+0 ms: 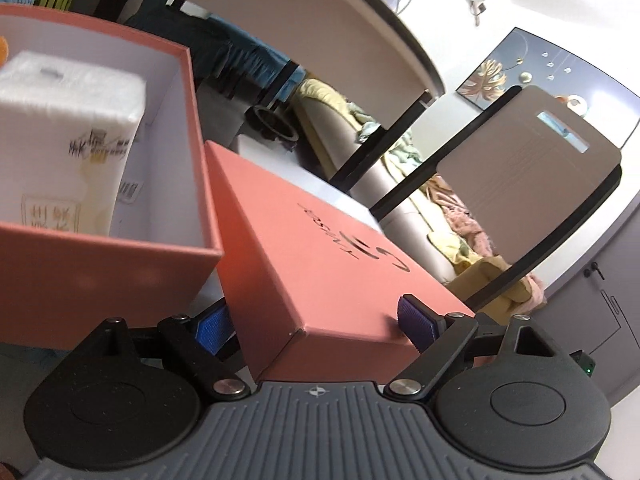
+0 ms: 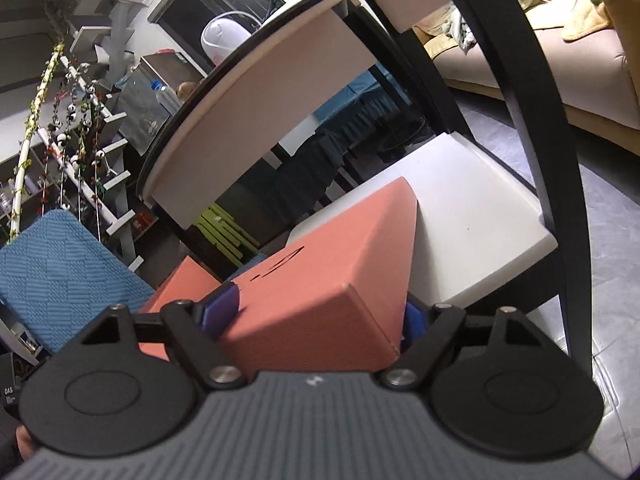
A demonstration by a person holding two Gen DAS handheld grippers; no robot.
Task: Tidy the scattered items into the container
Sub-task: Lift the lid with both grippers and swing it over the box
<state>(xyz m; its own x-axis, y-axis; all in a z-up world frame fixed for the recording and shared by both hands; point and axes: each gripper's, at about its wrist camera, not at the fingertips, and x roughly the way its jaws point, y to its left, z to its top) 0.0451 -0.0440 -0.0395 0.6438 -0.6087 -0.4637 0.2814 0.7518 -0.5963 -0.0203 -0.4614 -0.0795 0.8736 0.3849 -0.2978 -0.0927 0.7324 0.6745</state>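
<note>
On the white chair seat [image 2: 480, 216] under the round surface [image 1: 320, 40], both my tongs, left [image 1: 316, 324] and right [image 2: 316, 316], grip the pink lid [image 1: 320, 248]. The open pink box [image 1: 100, 256] beside it holds a tissue pack [image 1: 68, 128]; I judge only closing remains.

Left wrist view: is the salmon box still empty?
No, a white plastic-wrapped pack with printed characters already stands inside the open salmon box, against its white inner wall.
</note>
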